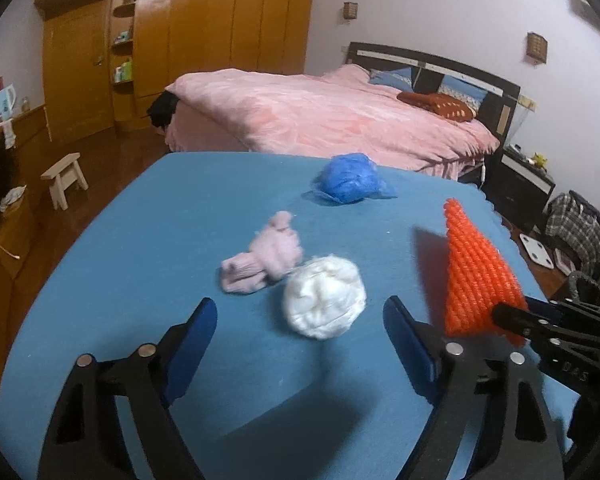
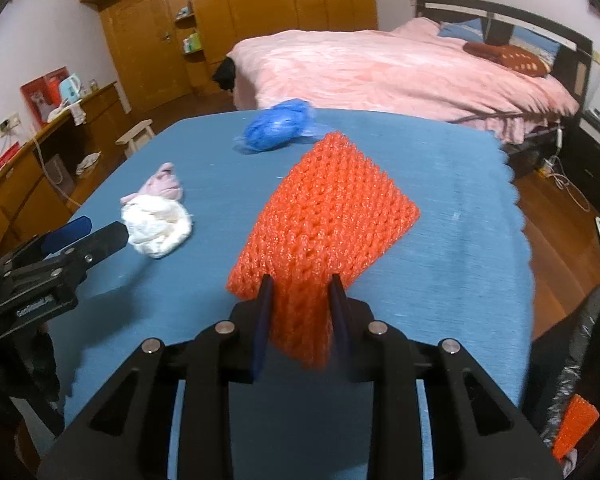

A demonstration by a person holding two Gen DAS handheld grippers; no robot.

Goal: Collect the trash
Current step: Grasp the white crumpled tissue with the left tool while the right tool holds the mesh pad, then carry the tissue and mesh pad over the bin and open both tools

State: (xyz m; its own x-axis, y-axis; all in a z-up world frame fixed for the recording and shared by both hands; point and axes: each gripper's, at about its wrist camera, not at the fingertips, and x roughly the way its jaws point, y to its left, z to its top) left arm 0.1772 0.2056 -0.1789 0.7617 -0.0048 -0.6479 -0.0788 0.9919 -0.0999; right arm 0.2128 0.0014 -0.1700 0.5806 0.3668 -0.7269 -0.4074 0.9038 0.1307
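The right gripper (image 2: pixel 300 284) pinches one end of the orange foam net (image 2: pixel 328 208) above the blue table (image 2: pixel 460 220), the wide-open left gripper (image 1: pixel 300 312) flanks the white wad (image 1: pixel 324 296), so the floppy net could slip.

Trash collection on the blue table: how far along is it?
Done: one orange piece already lies in the black bag. In hand: the right gripper clamps an orange foam net. Left: white wad, pink wad, blue bag; the left gripper is open.
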